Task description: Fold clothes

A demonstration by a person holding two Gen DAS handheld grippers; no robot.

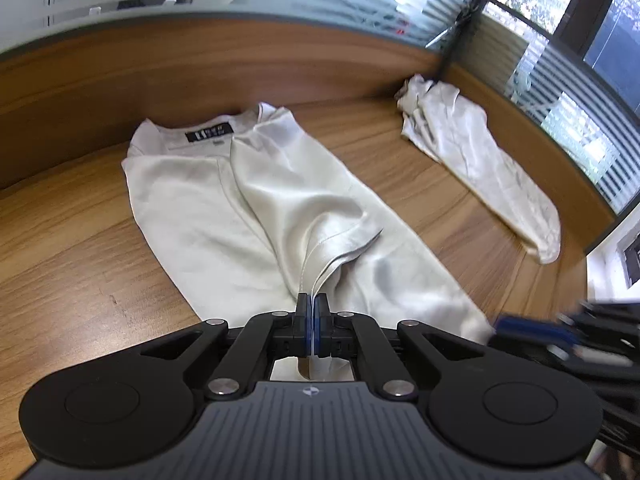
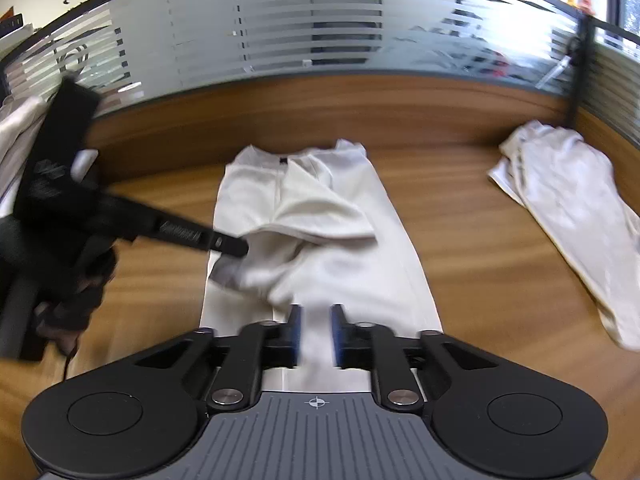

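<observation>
A white shirt (image 1: 256, 200) lies flat along the middle of the wooden worktop (image 1: 68, 216), its collar and black label at the far end near the striped glass partition (image 2: 280, 24). The left gripper (image 1: 312, 304) has its jaws pinched tight on a hem of the shirt, and the cloth rises from there in a raised ridge running up the centre of the frame, so one flap is lifted off the rest. The right gripper (image 2: 316, 328) hangs just above the near end of the shirt with its jaws standing apart and nothing between them. In the right wrist view the left gripper appears as a dark blurred bar at the left of the frame, reaching into the bunched cloth. A second white garment (image 1: 480, 160) lies crumpled at the right of the frame, well apart from the shirt and close to the window. I would say a lengthwise fold is under way, one side being carried over the body. The next move seems to call for laying that held flap down flat, while the free gripper takes the near hem to keep the edges in line.
</observation>
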